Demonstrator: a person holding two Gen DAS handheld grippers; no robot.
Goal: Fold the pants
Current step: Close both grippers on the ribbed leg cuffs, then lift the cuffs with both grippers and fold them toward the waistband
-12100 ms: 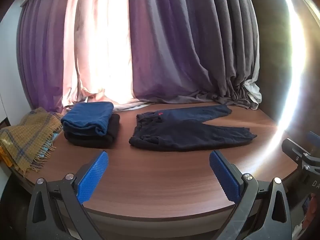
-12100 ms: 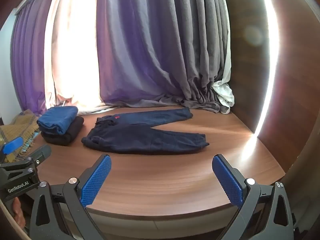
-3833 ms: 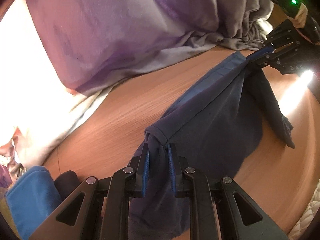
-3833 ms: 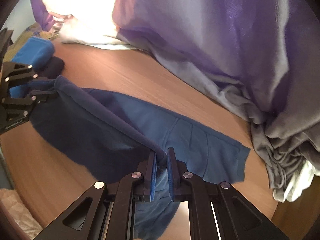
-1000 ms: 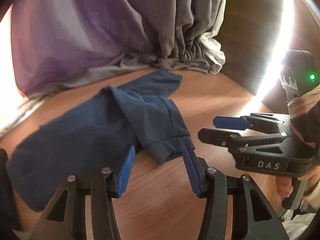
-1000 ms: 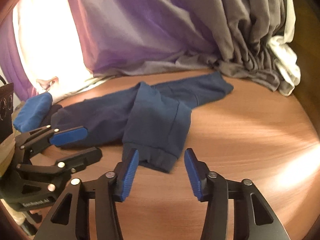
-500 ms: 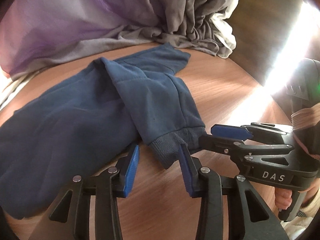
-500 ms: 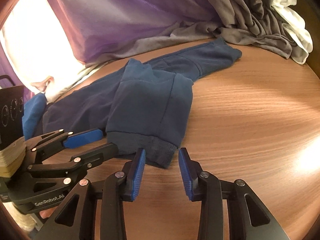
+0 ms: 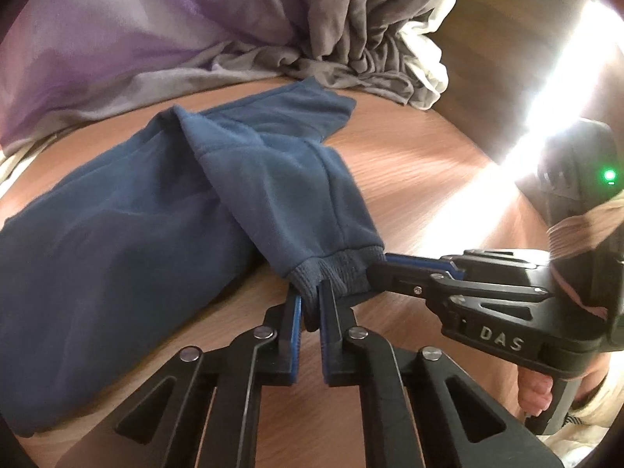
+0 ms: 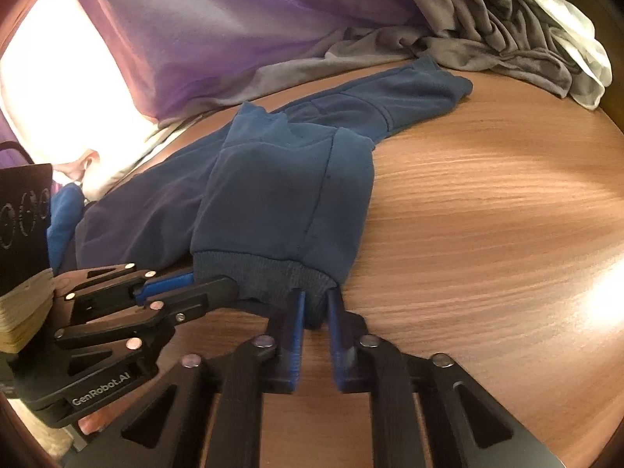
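Pants point(image 9: 128, 210) are dark navy, soft fleecy sweat-type ones, lying on a round wooden table point(image 9: 421, 179) right in front of a bunched-up purple and grey curtain point(image 9: 234, 23). They're kinda half sorted: the bulk of them is spread flat toward the left side, the far end pokes out toward the curtain, and one leg point(image 10: 284, 202) is doubled back over the rest so it points at whoever's holding the tools. That leg ends in a ribbed cuff point(image 10: 269, 277), a bit darker and greyer than the rest of the fabric, with a seam running down the leg above it.

Both tools are clamped on that cuff. The left gripper point(image 9: 310, 304) has its blue pads squeezed shut on the cuff's left corner, with fabric bunched between them. The right gripper point(image 10: 315, 308) is pinched on the other corner the same way. From the left camera you can see the right one coming in from the side with its tip on the cuff edge, a hand point(image 9: 538, 394) wrapped round its handle.

Cuff itself sits right down on the tabletop, slightly scrunched between the two grips. Off at the far left edge there's a bit of brighter blue cloth point(image 10: 64, 210), mostly hidden.
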